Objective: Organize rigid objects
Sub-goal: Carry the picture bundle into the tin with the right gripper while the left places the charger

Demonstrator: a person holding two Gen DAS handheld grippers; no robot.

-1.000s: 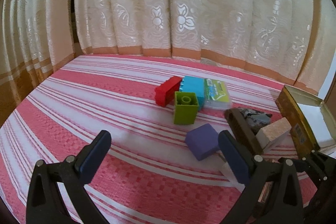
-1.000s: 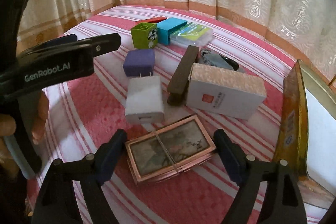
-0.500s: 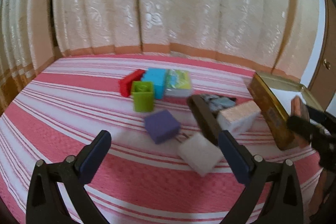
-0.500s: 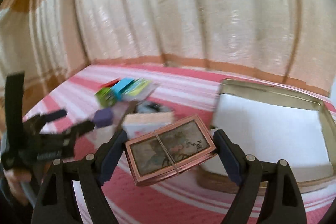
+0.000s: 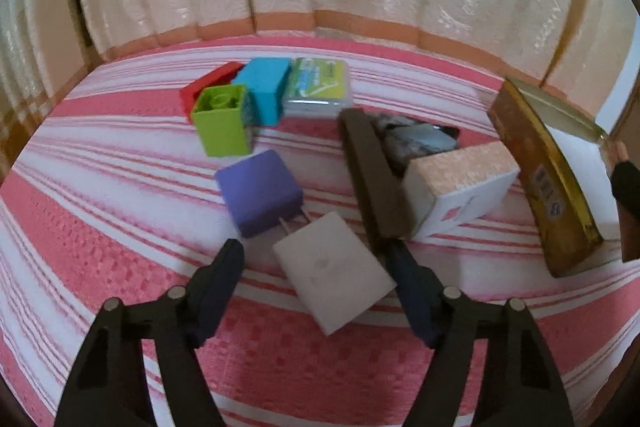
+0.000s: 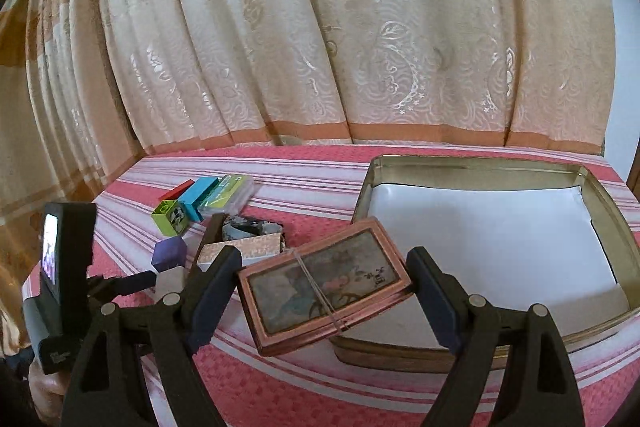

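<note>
My right gripper (image 6: 323, 285) is shut on a copper-framed picture box (image 6: 324, 287) bound with a rubber band, held in the air at the near left rim of an open gold tin (image 6: 608, 211) lined with white paper. My left gripper (image 5: 314, 273) is open, its fingers on either side of a white charger block (image 5: 334, 271) lying on the striped cloth. A purple charger (image 5: 260, 191) lies just beyond it.
On the red-and-white striped cloth (image 5: 100, 211) lie a green block (image 5: 222, 125), a blue block (image 5: 266, 93), a red block (image 5: 208, 85), a clear green-labelled case (image 5: 318, 87), a dark brown bar (image 5: 374, 179), a white box with a pink top (image 5: 460, 187) and a grey bundle (image 5: 416, 139). Curtains hang behind.
My right gripper has carried the picture box further right, to the tin's rim. My left gripper has moved forward and down, so the white charger now lies between its fingers.
</note>
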